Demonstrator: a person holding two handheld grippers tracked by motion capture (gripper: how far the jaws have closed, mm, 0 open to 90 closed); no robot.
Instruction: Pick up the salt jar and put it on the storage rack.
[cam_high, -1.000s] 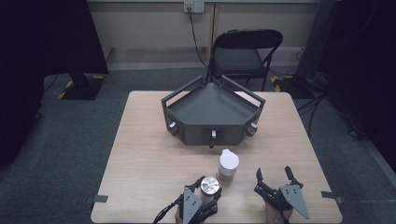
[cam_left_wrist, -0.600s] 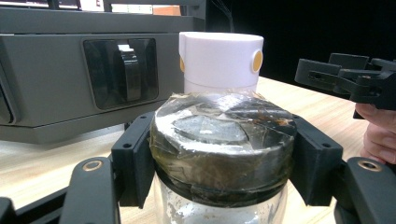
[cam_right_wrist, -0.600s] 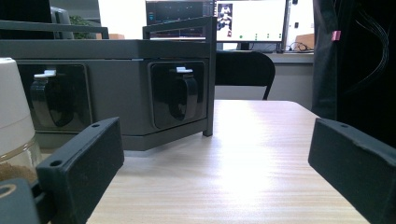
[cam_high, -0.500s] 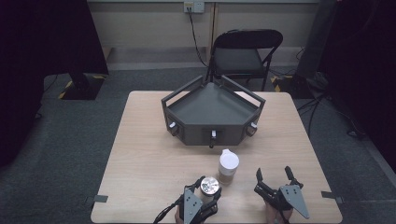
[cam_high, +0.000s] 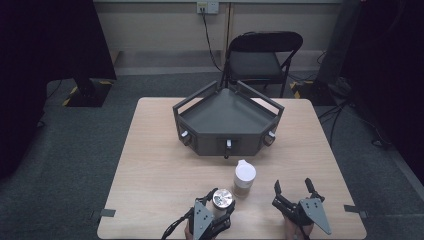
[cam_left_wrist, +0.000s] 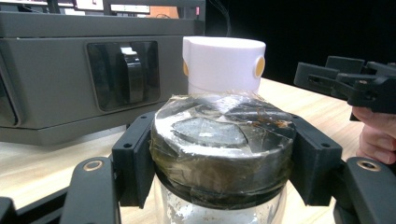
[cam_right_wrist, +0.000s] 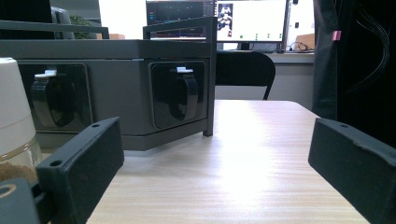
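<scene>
Near the front edge of the tabletop (cam_high: 150, 165), the left gripper (cam_high: 216, 216) has its fingers (cam_left_wrist: 133, 158) clamped on the lid of a glass jar (cam_left_wrist: 223, 140), one pad on each side of the lid. The lid is dark and wrapped in crinkled clear tape; from above it shows as a shiny disc. The jar stands upright between the fingers, at the front of the tabletop, left of centre.

Just behind the jar, and slightly to its right in the high view, stands a white-capped container (cam_high: 244, 177) with brownish contents, upright and close to the jar; whether the two touch cannot be told. Farther back, at mid-table, sits a dark grey angular tray (cam_high: 227, 122) with railed sides and latches on its front faces. A black folding chair (cam_high: 262, 60) stands beyond the far edge of the tabletop.

The right gripper (cam_high: 295, 192) rests near the front right of the tabletop, its fingers (cam_right_wrist: 84, 161) wide apart with bare wood between them, well clear of the jar.

The lower part of the jar is cut off in the left gripper view, and its contents are hard to make out. The person's hands are mostly hidden under the grippers.
</scene>
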